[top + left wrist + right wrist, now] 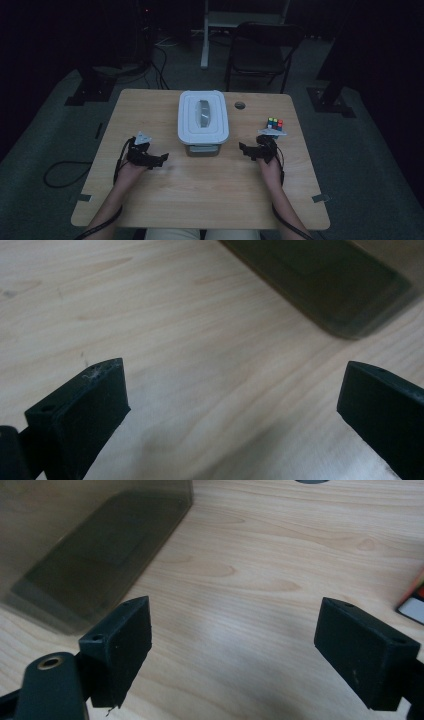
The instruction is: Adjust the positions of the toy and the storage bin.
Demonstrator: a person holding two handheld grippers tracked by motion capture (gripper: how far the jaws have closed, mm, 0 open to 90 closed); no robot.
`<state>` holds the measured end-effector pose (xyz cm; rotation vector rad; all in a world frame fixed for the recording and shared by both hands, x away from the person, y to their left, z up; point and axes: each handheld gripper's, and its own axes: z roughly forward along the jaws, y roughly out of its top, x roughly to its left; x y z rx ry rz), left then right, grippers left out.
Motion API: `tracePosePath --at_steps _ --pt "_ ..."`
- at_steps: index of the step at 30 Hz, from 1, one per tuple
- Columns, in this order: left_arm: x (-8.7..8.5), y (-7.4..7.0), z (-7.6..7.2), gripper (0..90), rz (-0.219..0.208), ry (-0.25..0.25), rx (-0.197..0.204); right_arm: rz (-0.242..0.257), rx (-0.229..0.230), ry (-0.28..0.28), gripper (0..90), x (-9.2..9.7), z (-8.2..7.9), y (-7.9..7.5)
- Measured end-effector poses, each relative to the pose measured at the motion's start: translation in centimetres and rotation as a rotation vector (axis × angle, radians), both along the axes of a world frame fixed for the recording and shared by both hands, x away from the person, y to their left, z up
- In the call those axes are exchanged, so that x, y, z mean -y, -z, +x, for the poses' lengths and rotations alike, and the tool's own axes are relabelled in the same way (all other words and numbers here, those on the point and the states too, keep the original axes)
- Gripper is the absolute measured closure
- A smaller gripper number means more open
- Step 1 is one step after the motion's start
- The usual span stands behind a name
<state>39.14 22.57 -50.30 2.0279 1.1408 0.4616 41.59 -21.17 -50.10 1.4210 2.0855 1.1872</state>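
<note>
A white lidded box with a grey handle stands at the middle of the wooden table. A small colour cube sits to its right. My left gripper hovers left of the box's front, its jaws apart and pointing toward it. My right gripper hovers right of the box, also with its jaws apart. In the left gripper view the open gripper frames bare wood, with the box's translucent base ahead. In the right gripper view the open gripper has the box at its left and the cube's edge at its right.
A round cable hole lies in the tabletop behind the box to the right. A dark folding chair stands beyond the table's far edge. Cables trail from both grippers along the forearms.
</note>
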Motion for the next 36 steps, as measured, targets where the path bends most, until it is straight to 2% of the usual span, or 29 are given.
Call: tracePosePath --at_steps 5,7,11,16,18,23,25,26,28,30,33,34,36 --pt "0.6 0.0 1.4 0.7 0.015 0.002 0.003 -0.024 0.004 -0.006 15.1 -0.6 0.9 0.0" --pt "0.9 0.0 2.1 0.8 0.013 -0.001 -0.006 -0.03 -0.004 -0.006 15.1 -1.0 1.5 0.2" --pt "1.5 -0.2 3.4 0.7 0.005 0.0 0.007 -0.036 -0.007 -0.003 15.1 -1.5 2.6 0.3" --pt "2.0 -0.4 5.1 0.8 0.018 -0.008 0.007 -0.035 -0.004 -0.001 15.1 -2.2 3.8 0.1" --pt "2.1 -0.5 5.8 0.7 0.005 -0.009 0.013 -0.042 -0.005 -0.001 15.1 -2.4 4.4 -0.1" --pt "2.6 -0.8 7.4 0.8 0.01 -0.02 0.0 -0.033 -0.002 0.011 15.2 -3.0 5.8 -0.1" --pt "2.8 -1.1 7.9 0.8 -0.005 -0.02 0.011 -0.006 -0.007 0.013 15.1 -3.2 6.3 0.0" --pt "2.9 -1.2 8.1 0.7 0.004 -0.024 0.015 0.002 -0.013 0.014 15.1 -3.3 6.6 0.0" --pt "2.9 -1.3 8.4 0.7 0.008 -0.027 0.018 -0.006 -0.01 0.02 15.1 -3.5 6.9 0.0" --pt "3.1 -1.5 9.2 0.8 -0.021 -0.012 0.017 -0.011 -0.011 0.027 15.1 -3.9 7.6 -0.2" --pt "3.5 -1.6 9.8 0.8 -0.002 -0.003 0.022 0.025 -0.028 0.045 15.1 -4.3 8.1 -0.4" --pt "3.6 -1.6 9.9 0.7 -0.011 0.001 0.027 0.044 -0.027 0.04 15.1 -4.4 8.2 -0.5" --pt "3.8 -1.8 10.2 0.8 -0.019 -0.004 0.027 0.04 -0.025 0.025 15.1 -5.0 8.4 -0.7"
